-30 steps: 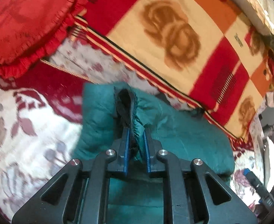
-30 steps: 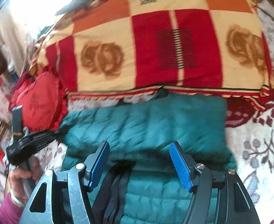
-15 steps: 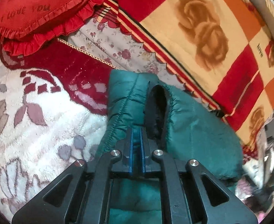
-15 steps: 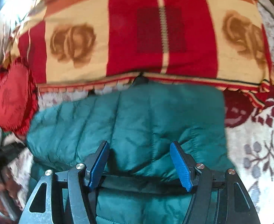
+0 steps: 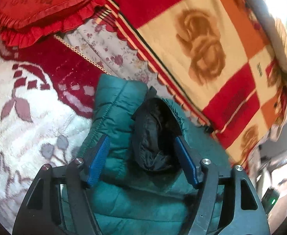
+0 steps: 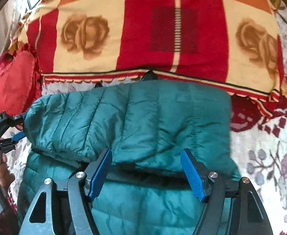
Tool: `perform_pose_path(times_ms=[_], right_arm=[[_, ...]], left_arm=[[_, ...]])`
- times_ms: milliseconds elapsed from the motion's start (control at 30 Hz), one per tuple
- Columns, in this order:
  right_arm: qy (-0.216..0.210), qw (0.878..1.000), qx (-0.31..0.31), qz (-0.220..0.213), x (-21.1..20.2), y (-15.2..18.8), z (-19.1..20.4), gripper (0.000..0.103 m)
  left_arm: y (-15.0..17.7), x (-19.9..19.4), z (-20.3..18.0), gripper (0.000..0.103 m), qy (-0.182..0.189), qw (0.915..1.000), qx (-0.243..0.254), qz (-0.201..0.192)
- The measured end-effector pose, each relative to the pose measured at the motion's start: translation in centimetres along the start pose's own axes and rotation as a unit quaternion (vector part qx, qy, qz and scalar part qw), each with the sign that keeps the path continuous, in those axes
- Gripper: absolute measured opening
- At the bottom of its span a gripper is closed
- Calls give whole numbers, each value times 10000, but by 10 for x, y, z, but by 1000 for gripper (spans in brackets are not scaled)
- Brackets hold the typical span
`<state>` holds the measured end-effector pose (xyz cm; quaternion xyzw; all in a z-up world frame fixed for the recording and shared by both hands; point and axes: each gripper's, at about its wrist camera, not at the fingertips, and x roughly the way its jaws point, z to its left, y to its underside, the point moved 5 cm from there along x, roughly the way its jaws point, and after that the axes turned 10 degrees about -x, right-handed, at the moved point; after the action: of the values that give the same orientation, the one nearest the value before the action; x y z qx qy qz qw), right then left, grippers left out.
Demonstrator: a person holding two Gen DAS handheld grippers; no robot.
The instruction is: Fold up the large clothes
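A dark green quilted jacket (image 5: 112, 105) lies folded on the bed, one sleeve laid across its body (image 6: 135, 117). In the left wrist view the sleeve's cuff with its black lining (image 5: 155, 137) sits between the blue pads of my left gripper (image 5: 141, 138). Those jaws are opening and the pads stand clear of the cloth. My right gripper (image 6: 146, 151) hovers just over the folded sleeve's near edge, its jaws wide and still opening, gripping nothing. The left gripper (image 6: 8, 135) also shows at the jacket's left end in the right wrist view.
A red frilled cushion (image 5: 45, 4) lies beyond the jacket on the left. A red, cream and orange rose-patterned blanket (image 6: 143, 29) borders the jacket's far edge. The floral bedspread (image 5: 16, 117) surrounds it. A person's hand (image 6: 4, 174) holds the left tool.
My left gripper, shut on the sleeve cuff before, has spread its jaws and let the cuff go onto the jacket. The right gripper has sunk closer to the jacket.
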<state>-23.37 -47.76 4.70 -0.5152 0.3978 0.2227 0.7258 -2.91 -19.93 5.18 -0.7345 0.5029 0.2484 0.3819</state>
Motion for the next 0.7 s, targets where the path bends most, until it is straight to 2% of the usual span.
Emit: perform_pose_path(times_ms=[133,200,300,367,467,700], right_arm=[[-86,9997,205,-93,-14,3,-13,70],[-134,9993,328,-116,-18,4,-19,70],[-192,9987,467,-114,-21,4,-23,70],[-209,9988,438,-113,-22,5,-21,70],[-226,9989,385,-130,-23,5,-18,70],[-254,9988,396,-156,-27,0,-14,70]], left_arm=[[0,-1,3,75,95,9996,-234,98],[0,-1,7,75,170,9990,-386,150],[-2,-8,14,76,350,9970,-683,99],[-4,-13,17,80,368,9964,-758,-11],[-5,-16,18,81,288,9972,-678,-96],[24,16,-2,81,-60,9992,-125,372]])
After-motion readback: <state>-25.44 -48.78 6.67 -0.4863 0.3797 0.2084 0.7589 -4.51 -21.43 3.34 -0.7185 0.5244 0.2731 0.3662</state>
